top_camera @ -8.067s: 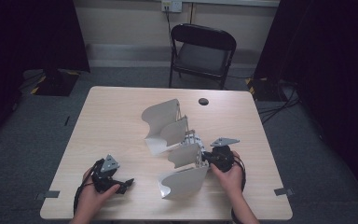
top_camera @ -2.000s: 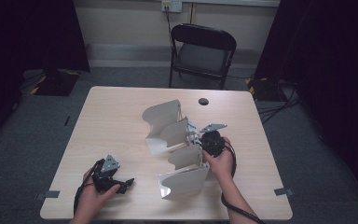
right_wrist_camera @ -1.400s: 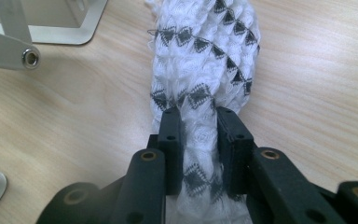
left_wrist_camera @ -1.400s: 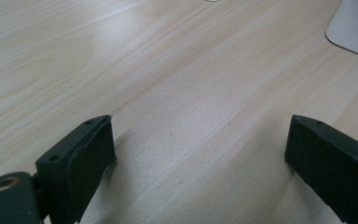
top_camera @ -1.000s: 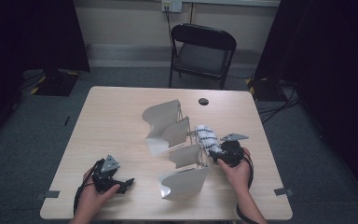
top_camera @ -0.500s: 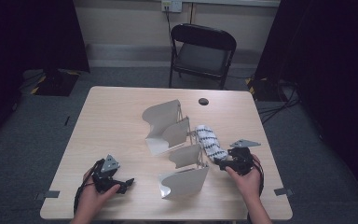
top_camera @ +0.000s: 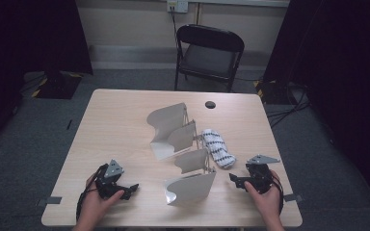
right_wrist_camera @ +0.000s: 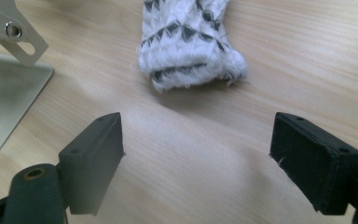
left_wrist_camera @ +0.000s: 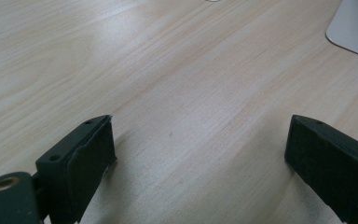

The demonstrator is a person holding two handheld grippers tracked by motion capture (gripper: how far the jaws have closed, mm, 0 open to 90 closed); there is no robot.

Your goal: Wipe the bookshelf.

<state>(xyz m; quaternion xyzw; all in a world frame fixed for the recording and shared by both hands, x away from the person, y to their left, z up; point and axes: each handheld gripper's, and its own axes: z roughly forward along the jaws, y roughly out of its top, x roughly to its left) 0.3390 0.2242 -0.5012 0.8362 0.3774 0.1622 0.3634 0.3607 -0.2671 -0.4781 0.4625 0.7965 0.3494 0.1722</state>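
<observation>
So the big white folding contraption (top_camera: 180,149) sits to the left of the right gripper (top_camera: 238,180), on the table (top_camera: 115,125). The rolled-up patterned sock (right_wrist_camera: 189,42) lies just ahead of that gripper's jaws, which have just been opening: spread wide, nothing between them. Looks like the drop-off step is done. Left gripper (left_wrist_camera: 198,158) is spread over bare wood. Next move's probably grabbing another item, or resting.

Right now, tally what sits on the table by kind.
White curved panel rack: 1
Black-and-white knitted sock: 1
Small black round object: 1
Left hand-held gripper: 1
Right hand-held gripper: 1
Total: 5
</observation>
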